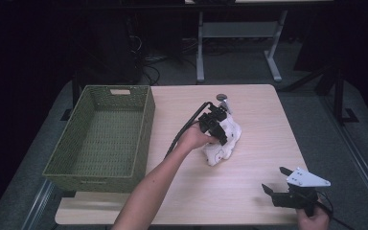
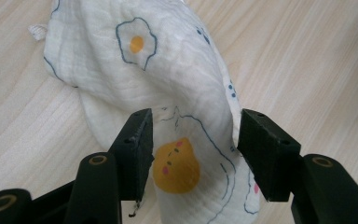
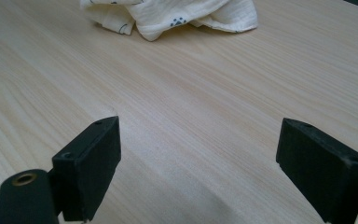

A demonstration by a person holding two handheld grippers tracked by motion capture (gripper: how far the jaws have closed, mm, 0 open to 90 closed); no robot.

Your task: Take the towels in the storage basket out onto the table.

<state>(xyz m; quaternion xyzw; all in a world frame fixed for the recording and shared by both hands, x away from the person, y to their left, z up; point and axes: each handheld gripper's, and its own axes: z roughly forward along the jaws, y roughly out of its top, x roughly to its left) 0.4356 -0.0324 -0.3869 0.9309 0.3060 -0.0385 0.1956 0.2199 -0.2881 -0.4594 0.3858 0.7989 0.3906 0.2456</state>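
A crumpled white cloth (image 1: 225,141) printed with fried eggs and yellow figures lies mid-table. My left gripper (image 1: 219,130) is down on it. In the left gripper view the cloth (image 2: 168,74) bulges up between the jaws of the left gripper (image 2: 193,135), which stand open on either side of a raised fold. My right gripper (image 1: 274,178) rests low near the table's front right corner, well apart from the cloth. Its jaws are wide open over bare wood in the right gripper view (image 3: 200,135), with the cloth (image 3: 177,14) far ahead.
A green woven basket (image 1: 146,129) with nothing in it stands along the left side of the wooden table (image 1: 258,110). A small grey round thing (image 1: 222,97) lies just behind the cloth. Desk legs and cables stand on the dark floor beyond.
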